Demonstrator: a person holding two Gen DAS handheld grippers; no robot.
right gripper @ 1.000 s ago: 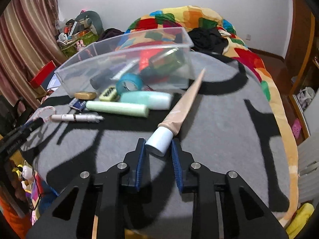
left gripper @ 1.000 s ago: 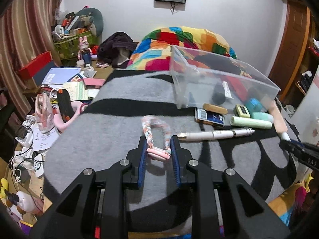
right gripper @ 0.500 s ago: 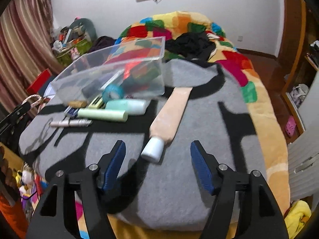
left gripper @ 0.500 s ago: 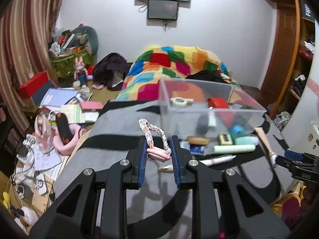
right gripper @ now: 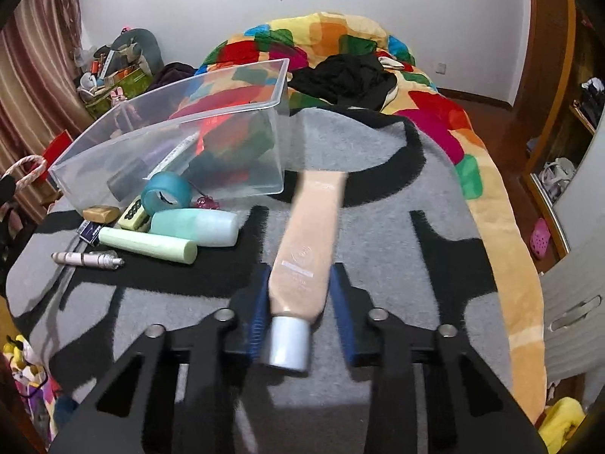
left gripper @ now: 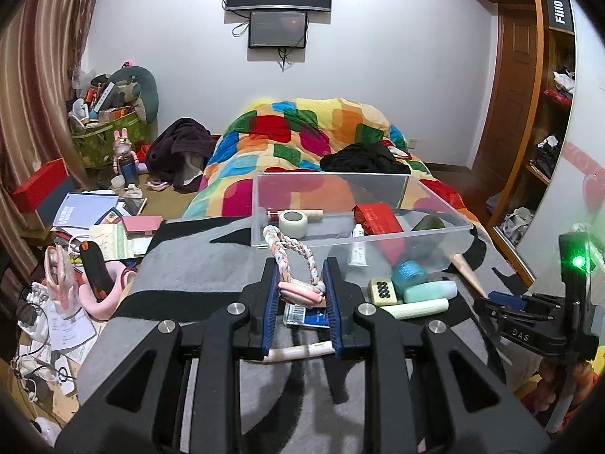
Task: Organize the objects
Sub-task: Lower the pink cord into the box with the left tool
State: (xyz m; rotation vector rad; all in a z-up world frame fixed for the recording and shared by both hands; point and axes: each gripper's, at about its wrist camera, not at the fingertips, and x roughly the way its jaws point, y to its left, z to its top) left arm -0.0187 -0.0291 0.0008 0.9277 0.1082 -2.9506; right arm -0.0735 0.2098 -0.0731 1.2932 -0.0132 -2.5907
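Clear bin [left gripper: 435, 223] with tape roll [left gripper: 294, 221], red pouch [left gripper: 378, 218]; left hand-held gripper [left gripper: 301, 295] clenched on braided loop [left gripper: 298, 265].

"FIIO" on black box [left gripper: 559, 13] atop shelf; "DAS" on right claw [left gripper: 520, 335].

A patchwork duvet [left gripper: 302, 132] of red, orange, green and blue lies heaped on the bed, with a black garment [left gripper: 363, 159] on top of it. Two dark screens [left gripper: 278, 7] hang one above the other on the white wall. At the left, striped curtains [left gripper: 34, 56] fall beside a cluttered green basket [left gripper: 106, 136], a red box [left gripper: 39, 183] and scattered papers [left gripper: 85, 210]. A wooden shelf unit [left gripper: 544, 113] stands at the right
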